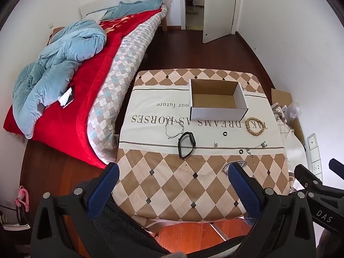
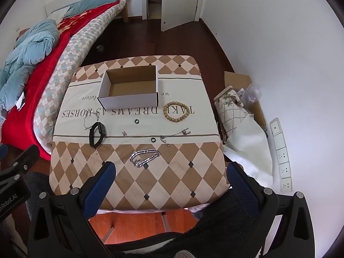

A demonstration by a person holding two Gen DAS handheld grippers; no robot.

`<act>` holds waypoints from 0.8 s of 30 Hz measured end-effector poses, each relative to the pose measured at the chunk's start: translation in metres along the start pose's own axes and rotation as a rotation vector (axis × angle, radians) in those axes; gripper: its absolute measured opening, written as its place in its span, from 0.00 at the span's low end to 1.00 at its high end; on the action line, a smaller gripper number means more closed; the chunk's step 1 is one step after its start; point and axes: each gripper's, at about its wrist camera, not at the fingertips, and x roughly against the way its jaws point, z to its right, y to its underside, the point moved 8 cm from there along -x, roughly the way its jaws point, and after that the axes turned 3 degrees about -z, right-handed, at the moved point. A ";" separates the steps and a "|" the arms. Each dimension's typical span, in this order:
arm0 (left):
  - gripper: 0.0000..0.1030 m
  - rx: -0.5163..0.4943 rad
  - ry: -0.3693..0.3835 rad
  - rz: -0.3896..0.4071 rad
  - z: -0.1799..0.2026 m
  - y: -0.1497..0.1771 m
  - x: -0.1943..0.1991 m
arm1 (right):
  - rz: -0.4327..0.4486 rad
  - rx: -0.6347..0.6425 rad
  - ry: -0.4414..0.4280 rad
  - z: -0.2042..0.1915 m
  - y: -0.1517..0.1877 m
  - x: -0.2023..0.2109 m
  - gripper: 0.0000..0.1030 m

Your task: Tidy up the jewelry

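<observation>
An empty white cardboard box (image 1: 217, 108) (image 2: 129, 102) stands at the far side of a cloth-covered table (image 1: 172, 185) (image 2: 172, 172). In front of it lie a wooden bead bracelet (image 1: 254, 126) (image 2: 176, 111), a black wristband (image 1: 186, 144) (image 2: 97, 134), a thin silver chain (image 1: 173, 129) (image 2: 90, 121), two small black rings (image 2: 136, 121) (image 2: 153, 139), a pendant chain (image 2: 175, 136) and a thick silver chain bracelet (image 2: 145, 157). My left gripper (image 1: 173, 173) is open above the near edge. My right gripper (image 2: 171, 171) is open and empty above the near edge too.
A bed (image 1: 71, 90) with a red blanket and blue quilt runs along the table's left side. Cardboard, a folded cloth and a plastic bag (image 2: 240, 107) lie on the floor at the right by the wall. An open door (image 1: 217, 8) is at the back.
</observation>
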 end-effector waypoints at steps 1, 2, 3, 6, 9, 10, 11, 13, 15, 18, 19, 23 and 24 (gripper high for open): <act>1.00 0.000 -0.001 0.001 0.000 0.000 -0.001 | 0.000 -0.001 0.000 0.000 0.000 0.000 1.00; 1.00 0.000 0.000 0.002 0.000 0.000 -0.001 | 0.000 -0.002 -0.001 0.002 -0.002 0.001 1.00; 1.00 -0.001 0.000 0.002 0.002 0.000 -0.002 | 0.001 -0.001 0.000 0.001 -0.002 0.001 1.00; 1.00 -0.006 -0.001 0.007 0.003 0.002 -0.002 | 0.003 -0.001 -0.001 0.000 -0.003 0.003 1.00; 1.00 -0.010 -0.002 0.008 0.005 0.003 -0.003 | 0.005 -0.002 -0.002 0.000 -0.003 0.003 1.00; 1.00 -0.009 -0.002 0.008 0.005 0.003 -0.003 | 0.005 -0.003 -0.003 0.001 -0.003 0.005 1.00; 1.00 -0.009 -0.002 0.008 0.005 0.003 -0.002 | 0.005 -0.003 -0.002 0.001 -0.004 0.005 1.00; 1.00 -0.009 -0.003 0.010 0.005 0.003 -0.003 | 0.006 -0.003 -0.004 0.001 -0.003 0.004 1.00; 1.00 -0.010 -0.003 0.011 0.006 0.003 -0.001 | 0.009 -0.003 -0.004 0.001 -0.004 0.005 1.00; 1.00 -0.010 -0.003 0.017 0.005 0.003 0.001 | 0.013 -0.007 -0.008 0.003 -0.010 0.009 1.00; 1.00 -0.011 -0.002 0.020 0.006 0.002 0.002 | 0.018 -0.012 -0.010 0.006 -0.010 0.012 1.00; 1.00 -0.014 0.001 0.029 0.006 0.000 0.007 | 0.032 -0.022 -0.012 0.008 -0.013 0.018 1.00; 1.00 -0.016 0.001 0.031 0.006 0.000 0.007 | 0.036 -0.024 -0.012 0.008 -0.012 0.019 1.00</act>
